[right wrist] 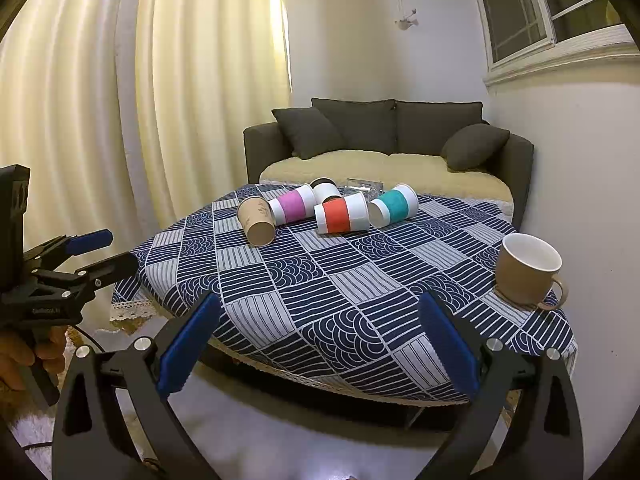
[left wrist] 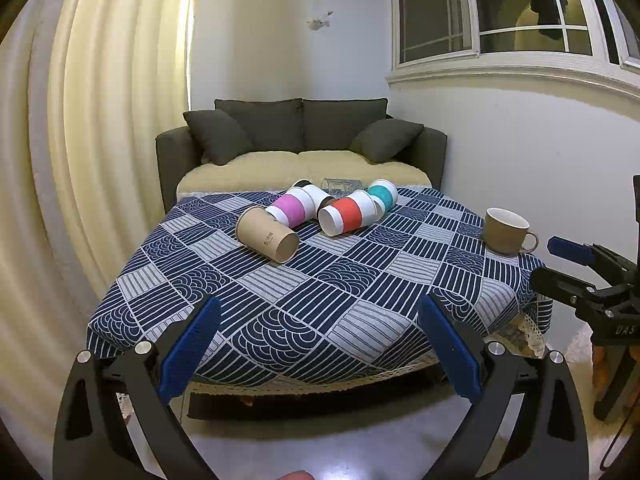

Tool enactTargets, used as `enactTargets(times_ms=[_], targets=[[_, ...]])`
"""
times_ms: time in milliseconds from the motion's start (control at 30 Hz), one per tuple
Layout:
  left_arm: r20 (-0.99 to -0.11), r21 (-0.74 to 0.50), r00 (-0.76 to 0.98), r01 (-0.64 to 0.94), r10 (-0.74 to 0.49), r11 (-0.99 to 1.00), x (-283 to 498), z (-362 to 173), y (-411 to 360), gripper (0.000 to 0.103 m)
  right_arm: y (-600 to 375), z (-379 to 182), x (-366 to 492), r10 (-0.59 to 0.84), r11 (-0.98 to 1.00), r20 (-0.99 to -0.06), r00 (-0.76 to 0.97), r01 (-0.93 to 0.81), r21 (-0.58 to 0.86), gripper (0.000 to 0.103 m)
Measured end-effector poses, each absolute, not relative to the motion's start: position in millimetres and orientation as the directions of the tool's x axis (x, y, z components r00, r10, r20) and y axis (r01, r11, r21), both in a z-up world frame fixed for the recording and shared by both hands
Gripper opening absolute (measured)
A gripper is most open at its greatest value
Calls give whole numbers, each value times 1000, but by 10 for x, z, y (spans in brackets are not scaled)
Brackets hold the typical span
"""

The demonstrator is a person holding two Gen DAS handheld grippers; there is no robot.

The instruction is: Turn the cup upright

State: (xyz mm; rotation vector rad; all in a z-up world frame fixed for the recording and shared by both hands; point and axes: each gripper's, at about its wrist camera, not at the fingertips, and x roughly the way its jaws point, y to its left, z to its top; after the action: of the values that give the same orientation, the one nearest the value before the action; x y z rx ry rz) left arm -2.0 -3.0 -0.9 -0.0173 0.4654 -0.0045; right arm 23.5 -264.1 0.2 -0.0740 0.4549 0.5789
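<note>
- On the table point(left wrist: 312, 304), far half: brown paper cup point(left wrist: 267, 239), pink-banded cup point(left wrist: 289, 210), red-banded cup point(left wrist: 347, 215) and teal-banded cup point(left wrist: 382, 196), all lying on their sides; tan mug point(left wrist: 507, 231) upright near the right edge.
- Left hand-held gripper point(left wrist: 318, 344): jaws wide, empty, at the near edge, well apart from the cups.
- Right hand-held gripper point(right wrist: 320, 340): jaws wide, empty, likewise short of the cups.
- Step, as judged: approach, no cup yet gripped; the next move calls for reaching forward, the brown paper cup being nearest.

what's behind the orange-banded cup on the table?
Behind the orange-banded cup lie a teal-banded cup, a white cup with a dark rim and a tipped clear glass, partly covered. Beyond the table stands the sofa. Both tongs are open.
</note>
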Motion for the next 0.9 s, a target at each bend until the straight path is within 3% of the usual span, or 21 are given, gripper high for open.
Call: enactTargets(times_ms=[900], targets=[[-454, -21, 891, 15, -23, 1000, -28, 1, -40, 96, -2606, -45, 240, 519, 828, -443, 731, -559, 48, 98]])
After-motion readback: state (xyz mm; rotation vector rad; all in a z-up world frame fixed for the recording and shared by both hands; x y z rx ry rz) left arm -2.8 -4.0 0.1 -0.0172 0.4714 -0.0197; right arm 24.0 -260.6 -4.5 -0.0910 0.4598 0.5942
